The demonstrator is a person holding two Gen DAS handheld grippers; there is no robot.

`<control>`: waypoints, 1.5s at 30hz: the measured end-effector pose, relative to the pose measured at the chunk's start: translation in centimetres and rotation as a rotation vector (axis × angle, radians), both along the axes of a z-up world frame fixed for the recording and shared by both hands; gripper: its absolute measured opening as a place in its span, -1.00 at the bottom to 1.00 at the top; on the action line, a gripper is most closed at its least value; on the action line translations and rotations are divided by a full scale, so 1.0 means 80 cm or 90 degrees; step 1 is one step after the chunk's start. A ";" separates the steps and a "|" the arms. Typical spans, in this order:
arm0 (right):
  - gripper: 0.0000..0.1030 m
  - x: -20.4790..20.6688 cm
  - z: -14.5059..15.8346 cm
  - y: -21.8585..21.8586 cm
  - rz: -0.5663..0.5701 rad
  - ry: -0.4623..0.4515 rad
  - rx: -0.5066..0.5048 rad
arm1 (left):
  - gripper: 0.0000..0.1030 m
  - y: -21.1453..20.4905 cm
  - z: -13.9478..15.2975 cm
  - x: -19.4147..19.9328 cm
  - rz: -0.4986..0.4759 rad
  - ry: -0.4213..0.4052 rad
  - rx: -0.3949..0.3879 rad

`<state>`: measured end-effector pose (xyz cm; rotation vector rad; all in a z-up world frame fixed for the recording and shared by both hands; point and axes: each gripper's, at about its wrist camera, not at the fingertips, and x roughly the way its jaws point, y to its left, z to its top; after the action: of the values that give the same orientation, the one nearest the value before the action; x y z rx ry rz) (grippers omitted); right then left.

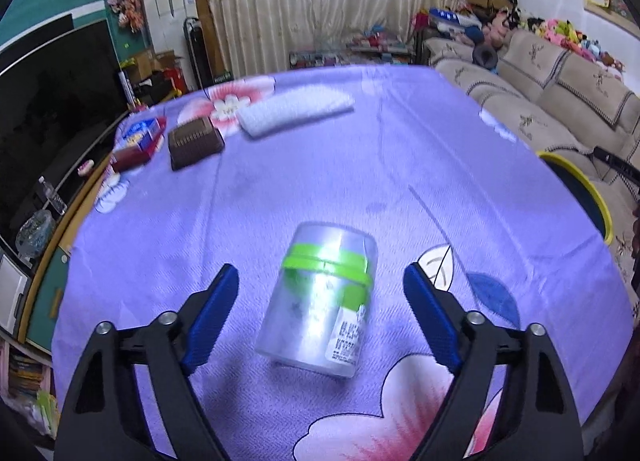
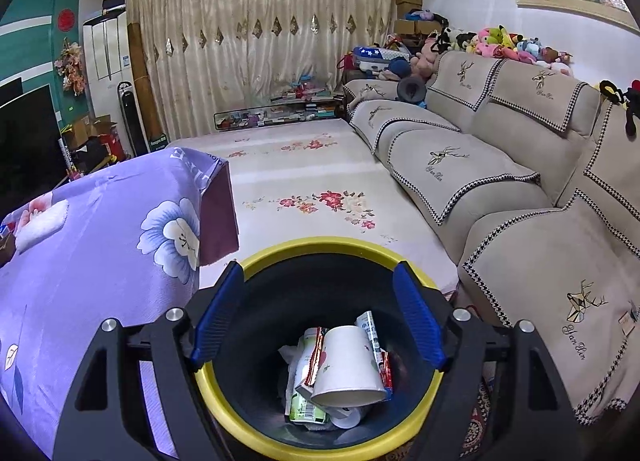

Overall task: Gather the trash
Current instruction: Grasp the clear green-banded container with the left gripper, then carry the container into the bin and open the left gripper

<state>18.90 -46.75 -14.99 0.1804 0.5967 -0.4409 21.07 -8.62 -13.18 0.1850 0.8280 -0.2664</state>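
Jar of clear plastic with green band (image 1: 322, 301) lies between your left gripper (image 1: 320, 285) fingers, spread wide, long axis running ahead; right gripper (image 2: 318, 313) gapes empty above the yellow-rimmed bin (image 2: 320, 247).

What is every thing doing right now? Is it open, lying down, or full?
left gripper: open, empty, fingers either side of the jar.
clear jar: lying on its side on the purple cloth, not held.
right gripper: open, empty, above the bin.
trash bin: open-topped, partly filled.
paper cup: tipped over, on top of the trash.
white towel: folded, flat.
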 end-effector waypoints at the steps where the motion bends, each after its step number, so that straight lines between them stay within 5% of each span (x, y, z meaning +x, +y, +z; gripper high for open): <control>1: 0.41 0.001 0.000 0.001 0.002 0.001 0.003 | 0.51 -0.001 -0.003 0.001 -0.002 0.006 0.002; 8: 0.41 0.001 -0.001 0.006 0.012 0.000 0.005 | 0.12 0.000 -0.018 0.010 -0.006 0.035 0.000; 25: 0.41 -0.039 0.012 0.007 0.016 -0.039 0.024 | 0.02 -0.048 0.009 0.000 -0.081 0.020 -0.014; 34: 0.41 -0.082 0.027 -0.011 -0.006 -0.079 0.029 | 0.02 -0.149 0.042 0.002 -0.192 0.000 -0.029; 45: 0.41 -0.137 0.032 -0.055 -0.061 -0.086 0.032 | 0.02 -0.357 0.067 0.007 -0.389 0.016 -0.036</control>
<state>7.97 -51.11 -12.41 0.2857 0.4680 -0.5031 21.67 -37.14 -7.84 0.3814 0.7721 -0.8662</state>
